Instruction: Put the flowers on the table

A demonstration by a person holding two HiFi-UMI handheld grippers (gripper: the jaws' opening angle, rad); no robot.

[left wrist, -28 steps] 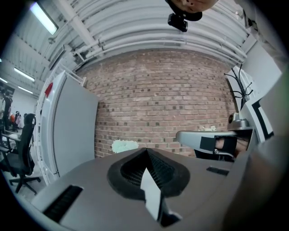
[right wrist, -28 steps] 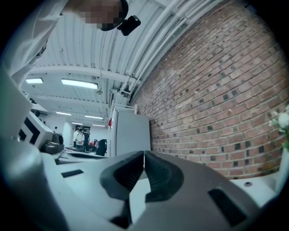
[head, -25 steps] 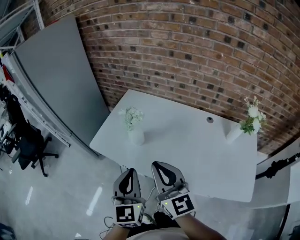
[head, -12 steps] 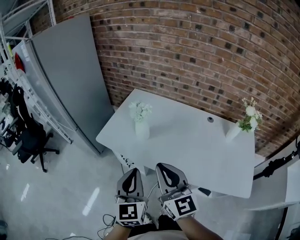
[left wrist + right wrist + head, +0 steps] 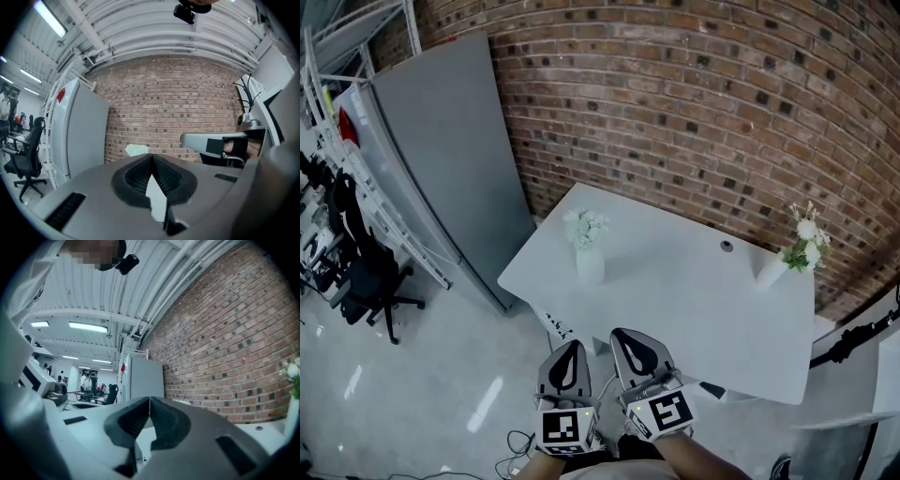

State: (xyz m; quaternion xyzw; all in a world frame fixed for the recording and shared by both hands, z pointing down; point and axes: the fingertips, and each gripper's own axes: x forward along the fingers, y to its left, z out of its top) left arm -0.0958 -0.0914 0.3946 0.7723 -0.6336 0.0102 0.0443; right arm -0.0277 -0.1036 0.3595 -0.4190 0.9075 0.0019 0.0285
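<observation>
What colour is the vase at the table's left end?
White; the vase shows best in the head view.

A small bunch of white flowers point(image 5: 586, 228) with a little green among them is standing upright in a short white vase point(image 5: 590, 265) on the left part of the white rectangular bench point(image 5: 675, 305), toward its far left corner. A taller spray of white blooms point(image 5: 807, 240) with green leaves is sitting in a slim white vase point(image 5: 769, 272) at the bench's far right corner. The two arrangements are standing well apart.
</observation>
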